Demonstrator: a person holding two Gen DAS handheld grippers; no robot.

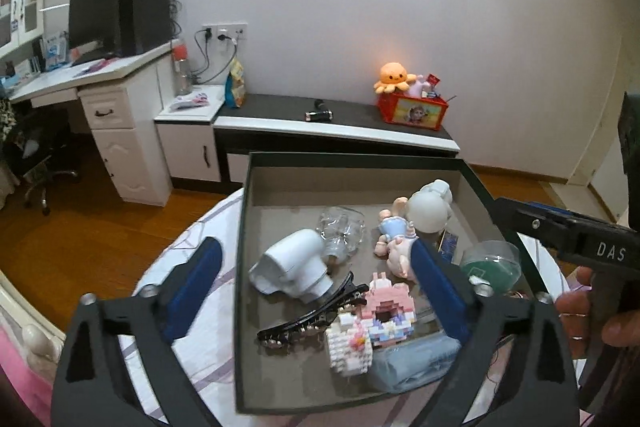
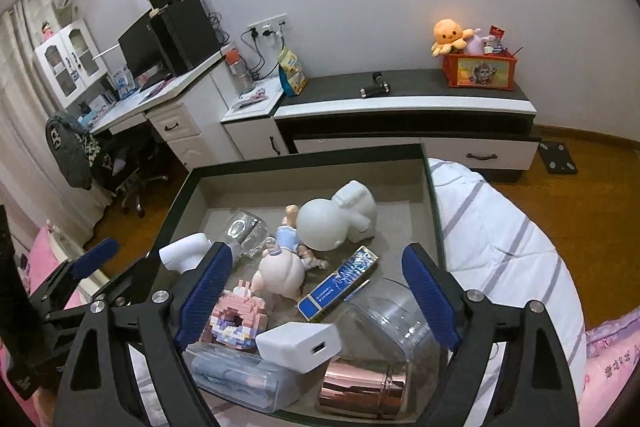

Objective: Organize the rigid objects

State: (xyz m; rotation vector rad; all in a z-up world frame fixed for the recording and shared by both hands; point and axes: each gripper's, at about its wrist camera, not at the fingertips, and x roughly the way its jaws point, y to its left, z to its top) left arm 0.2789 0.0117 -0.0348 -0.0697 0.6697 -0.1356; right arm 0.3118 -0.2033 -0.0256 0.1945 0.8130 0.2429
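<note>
left wrist, "das" on right tongs point(image 1: 520, 223)

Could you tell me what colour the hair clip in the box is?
Black hair clip, seen best in the left wrist view.

The box point(image 2: 434, 195) sat on the bed point(image 2: 500, 247), and its dark walls barred any level approach, leaving only the way in from above. The far strip along its back wall lay bare, as did the near left corner. The middle was crowded: a white figurine point(image 2: 340, 217), a doll point(image 2: 280, 263), a clear cup point(image 2: 246, 233) and a white nozzle-shaped piece point(image 1: 292, 267) lay near one another. A black hair clip point(image 1: 312, 311) lay touching a pink brick model point(image 1: 384, 311). The near right corner was packed with a clear jar point(image 2: 388, 319), a white charger point(image 2: 300, 345) and a copper cylinder point(image 2: 360, 387). The left tongs point(image 1: 316, 283) stood wide, straddling the box's left wall.
</note>
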